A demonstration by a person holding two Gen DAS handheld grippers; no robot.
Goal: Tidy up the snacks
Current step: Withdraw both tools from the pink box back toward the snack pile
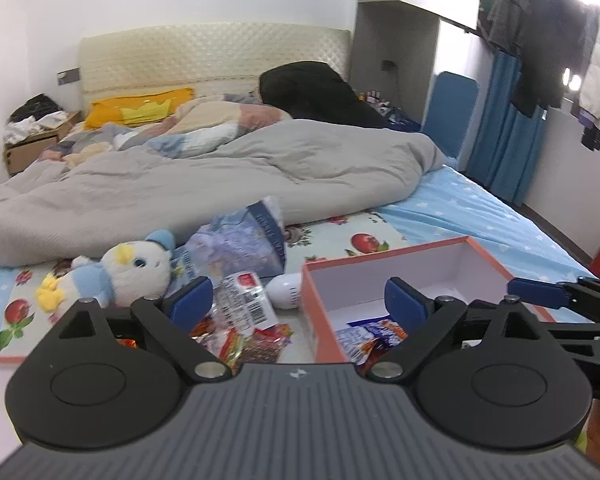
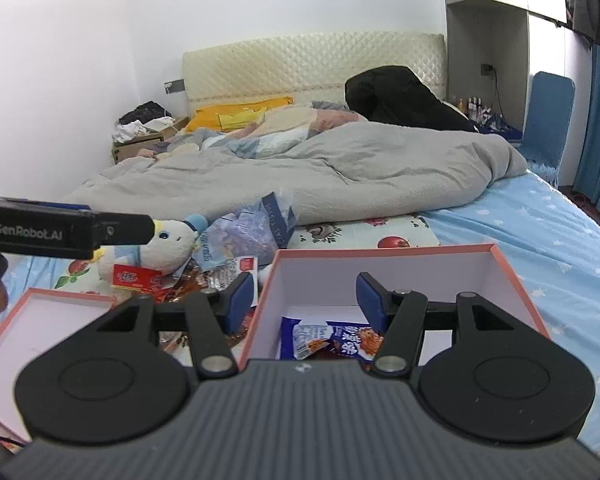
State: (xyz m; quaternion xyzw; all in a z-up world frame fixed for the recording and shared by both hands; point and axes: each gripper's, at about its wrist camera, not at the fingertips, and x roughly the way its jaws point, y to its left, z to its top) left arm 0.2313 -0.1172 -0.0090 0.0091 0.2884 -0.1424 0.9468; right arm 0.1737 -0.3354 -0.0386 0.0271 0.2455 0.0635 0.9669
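The left claw [image 1: 300, 300] sits on a dark grey ribbed housing with a small pale mark at its front edge. At ten and two o'clock from that mark lie two round matt black discs, each with a raised ring. Black cut-out linkage arms run forward from silver pivot pins and end in blue pads [image 1: 191, 296]. The right claw [image 2: 303, 296] is built the same. From the right wrist camera, the left claw's black side bar at nine o'clock carries white "GenRobot.AI" lettering and a small screw.
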